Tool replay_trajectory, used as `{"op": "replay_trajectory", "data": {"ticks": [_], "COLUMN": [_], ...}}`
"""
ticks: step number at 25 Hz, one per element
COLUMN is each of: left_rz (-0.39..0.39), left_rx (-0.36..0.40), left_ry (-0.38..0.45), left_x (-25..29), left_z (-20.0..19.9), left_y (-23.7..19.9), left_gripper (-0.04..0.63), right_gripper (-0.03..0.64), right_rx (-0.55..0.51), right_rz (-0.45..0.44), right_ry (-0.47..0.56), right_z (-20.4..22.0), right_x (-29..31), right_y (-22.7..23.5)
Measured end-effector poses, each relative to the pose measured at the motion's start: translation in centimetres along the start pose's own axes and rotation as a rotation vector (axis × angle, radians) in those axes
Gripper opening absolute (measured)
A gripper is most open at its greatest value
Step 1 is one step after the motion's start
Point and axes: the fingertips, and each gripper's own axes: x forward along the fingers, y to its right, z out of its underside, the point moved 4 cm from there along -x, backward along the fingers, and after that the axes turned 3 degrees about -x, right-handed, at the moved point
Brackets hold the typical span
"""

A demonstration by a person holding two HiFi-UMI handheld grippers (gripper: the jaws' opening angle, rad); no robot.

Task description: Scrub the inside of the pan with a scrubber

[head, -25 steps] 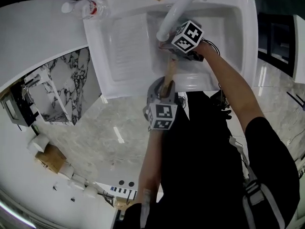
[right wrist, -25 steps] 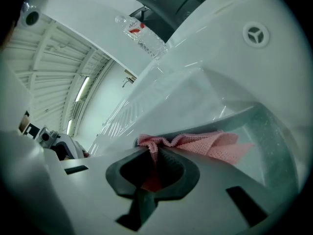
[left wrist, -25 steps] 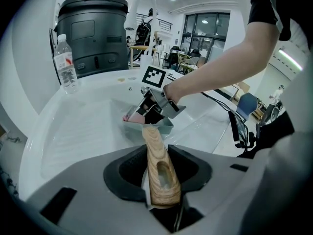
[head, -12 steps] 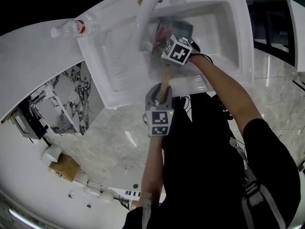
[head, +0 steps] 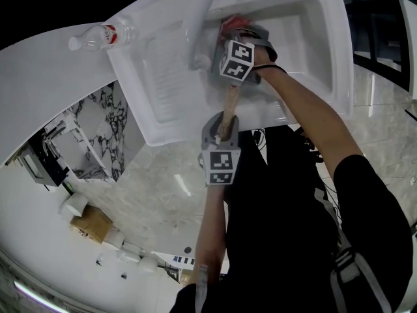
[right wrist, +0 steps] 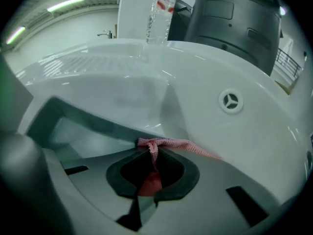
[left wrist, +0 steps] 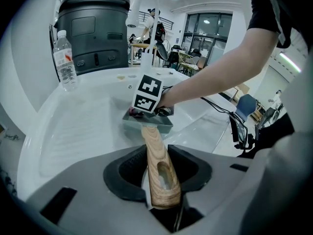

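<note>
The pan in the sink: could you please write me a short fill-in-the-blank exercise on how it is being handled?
1. The left gripper is shut on the ___ handle of the pan.
2. The right gripper pinches a ___ mesh scrubber.
3. The bottle beside the sink stands ___.

Missing words: wooden; pink; upright.

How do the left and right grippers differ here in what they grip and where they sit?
The left gripper is shut on the wooden handle of the pan; the right gripper pinches a pink mesh scrubber. The left gripper sits at the sink's near rim; the right gripper is down in the basin at the pan. Both grip something.
</note>
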Motion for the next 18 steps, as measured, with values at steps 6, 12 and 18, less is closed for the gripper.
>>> {"op": "replay_trajectory", "data": {"ticks": [6,12,18], "left_rz": [-0.002,0.018,0.014], "left_rx": [-0.01,-0.049,-0.054], "left_ry": [-0.005,-0.032,-0.035], "left_x": [0.1,0.3,0.2], "left_z": [0.0,-0.1,-0.1], "left_y": [0.0,-0.3,-0.2], "left_gripper": [0.152,0.152,0.15], "right_gripper": [0.04,0.038,0.038], "right_rx": [-0.144,-0.126,-0.074], "right_rz": [-0.02,-0.081,-0.179], "right_ry": [-0.071,-0.153,-0.275], "right_z": [0.6,2.0,5.1], "right_x": [1.1,0.9,-0.4], "right_y": [1.4,2.2,2.6]}}
